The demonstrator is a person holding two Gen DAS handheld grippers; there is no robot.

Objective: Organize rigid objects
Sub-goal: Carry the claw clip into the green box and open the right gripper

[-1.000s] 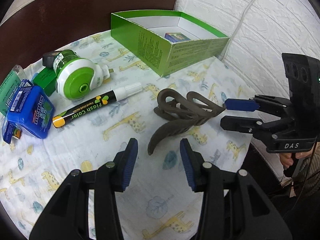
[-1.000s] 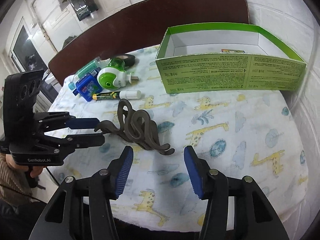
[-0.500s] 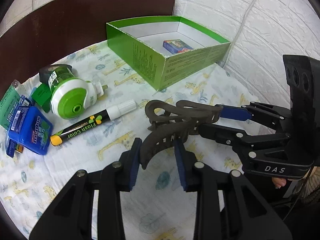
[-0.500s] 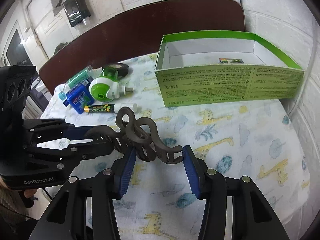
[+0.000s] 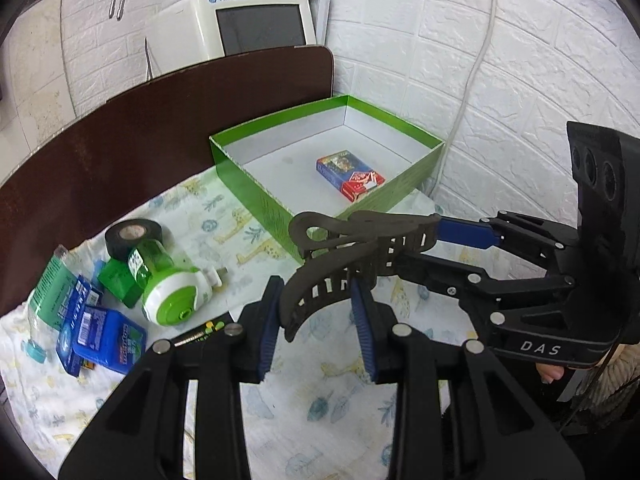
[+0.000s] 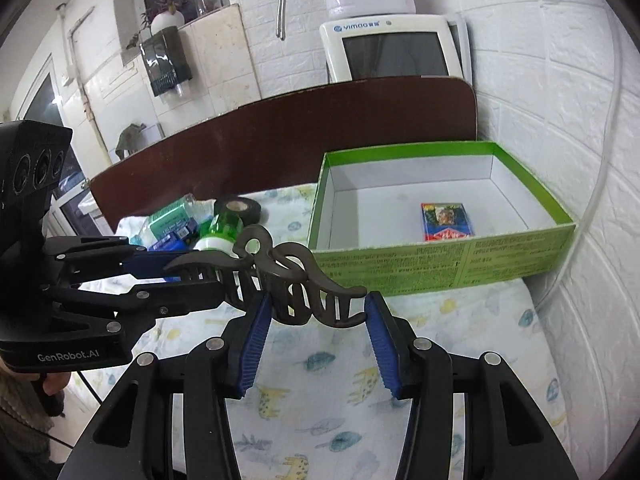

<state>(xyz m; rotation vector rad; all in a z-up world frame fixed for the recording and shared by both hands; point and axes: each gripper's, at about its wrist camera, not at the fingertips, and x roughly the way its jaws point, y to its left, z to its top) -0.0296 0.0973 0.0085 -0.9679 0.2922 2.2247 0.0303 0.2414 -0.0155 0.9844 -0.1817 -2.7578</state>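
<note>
Lifted clear of the giraffe-print cloth (image 5: 328,408) since a second ago, the dark brown plastic claw hair clip (image 5: 344,264) now hangs in the air between both grippers, where earlier it lay flat on the table. The left gripper (image 5: 318,320) has its blue pads clamped on one curved end of the clip, and the right gripper (image 6: 316,336) pinches the other end, one pad on each side of the toothed body (in the left view its blue finger (image 5: 466,232) reaches in from the right along the clip's top). Both are grasping the clip. In the right view the left gripper enters from the left edge, with part of a hand (image 6: 52,384) showing beneath it. Beyond the clip stands the open green cardboard box with a white inside (image 6: 440,264), close to the white brick wall (image 5: 520,80); a small blue and red card pack (image 5: 350,176) lies flat on its floor. To the left on the cloth sits a cluster of things: a green and white plug-in vaporiser (image 5: 172,296), a black roll of tape (image 5: 134,236) just behind it, a blue mint box (image 5: 108,344), and a green clear-plastic packet (image 5: 52,288) at the far edge. A yellow-tipped marker (image 5: 200,330) shows only partly, hidden by the left gripper's arm. A dark brown board (image 5: 160,128) stands behind the table.
</note>
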